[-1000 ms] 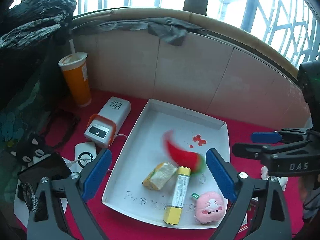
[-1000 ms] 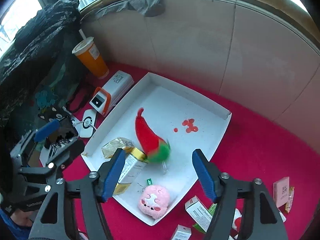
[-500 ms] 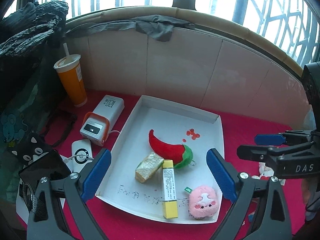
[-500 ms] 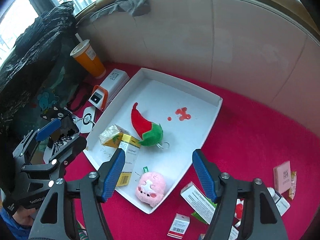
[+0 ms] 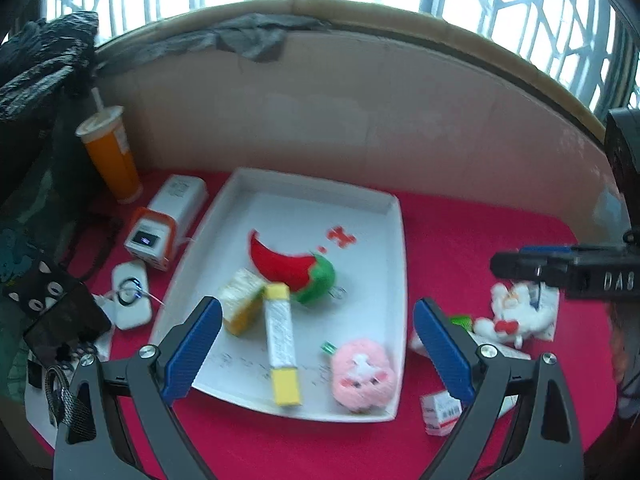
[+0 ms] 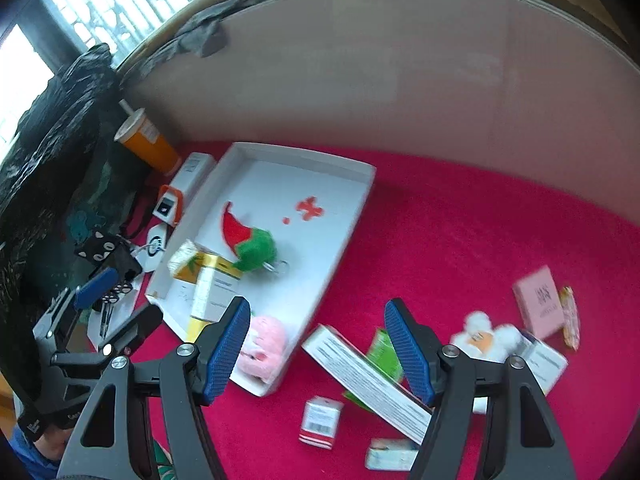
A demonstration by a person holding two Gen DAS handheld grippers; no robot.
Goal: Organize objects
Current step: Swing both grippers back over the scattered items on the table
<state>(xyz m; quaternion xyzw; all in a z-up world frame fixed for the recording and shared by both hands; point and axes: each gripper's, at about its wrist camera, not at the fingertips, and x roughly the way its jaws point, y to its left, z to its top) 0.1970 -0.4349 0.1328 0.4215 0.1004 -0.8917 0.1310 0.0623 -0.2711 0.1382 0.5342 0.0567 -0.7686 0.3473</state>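
Both grippers — left (image 5: 316, 344) and right (image 6: 318, 354) — hover with jaws apart, empty, above the white tray (image 5: 396, 240)

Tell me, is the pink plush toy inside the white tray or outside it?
Inside. The pink plush toy lies on the white tray floor, within its near right corner.

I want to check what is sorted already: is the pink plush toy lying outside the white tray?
No, the pink plush toy lies inside the white tray, in its near corner.
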